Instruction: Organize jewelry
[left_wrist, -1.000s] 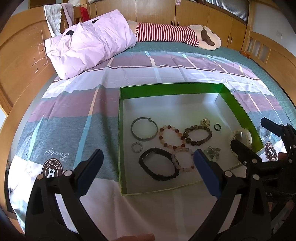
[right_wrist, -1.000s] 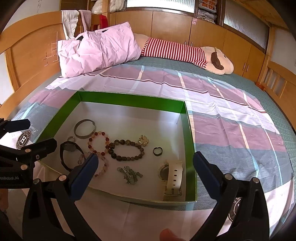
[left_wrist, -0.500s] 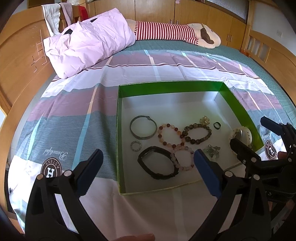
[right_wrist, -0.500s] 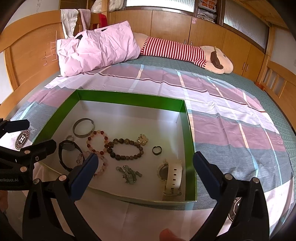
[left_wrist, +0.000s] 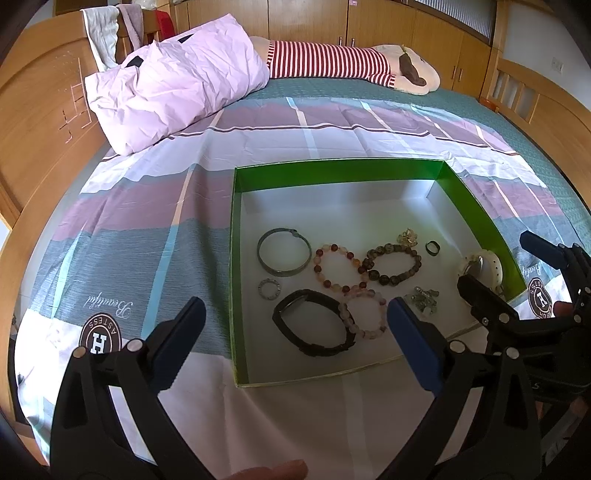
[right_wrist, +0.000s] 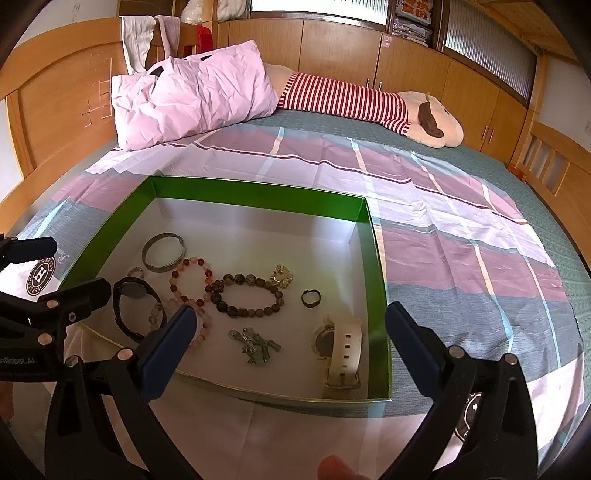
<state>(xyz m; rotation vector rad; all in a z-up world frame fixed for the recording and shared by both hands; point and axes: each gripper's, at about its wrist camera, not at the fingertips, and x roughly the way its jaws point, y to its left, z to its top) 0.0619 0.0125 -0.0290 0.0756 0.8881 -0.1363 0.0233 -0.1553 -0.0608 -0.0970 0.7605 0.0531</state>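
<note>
Both pairs of fingers are spread wide and hold nothing: the left fingers (left_wrist: 291, 343) hang above the near edge of the green box (left_wrist: 332, 170), and the right fingers (right_wrist: 288, 339) hang over the same box from its other side.

Every piece of jewelry lies on the box's white floor. Seen from the left wrist, a metal bangle (left_wrist: 283, 252) sits at 10 o'clock, with a small sparkly ring (left_wrist: 269, 288) just below it. A black watch (left_wrist: 314, 327) lies at 7 o'clock, touching a pale pink bead bracelet (left_wrist: 364, 314). At the centre a red bead bracelet (left_wrist: 337, 266) touches a dark bead bracelet (left_wrist: 392, 264), with a gold charm (left_wrist: 407, 237) and a dark ring (left_wrist: 432, 247) toward 2 o'clock. A white watch (right_wrist: 341, 350) lies at 4 o'clock by the wall, with a silver charm cluster (right_wrist: 255, 345) near it.

The box rests on a striped bedsheet (left_wrist: 147, 236).
</note>
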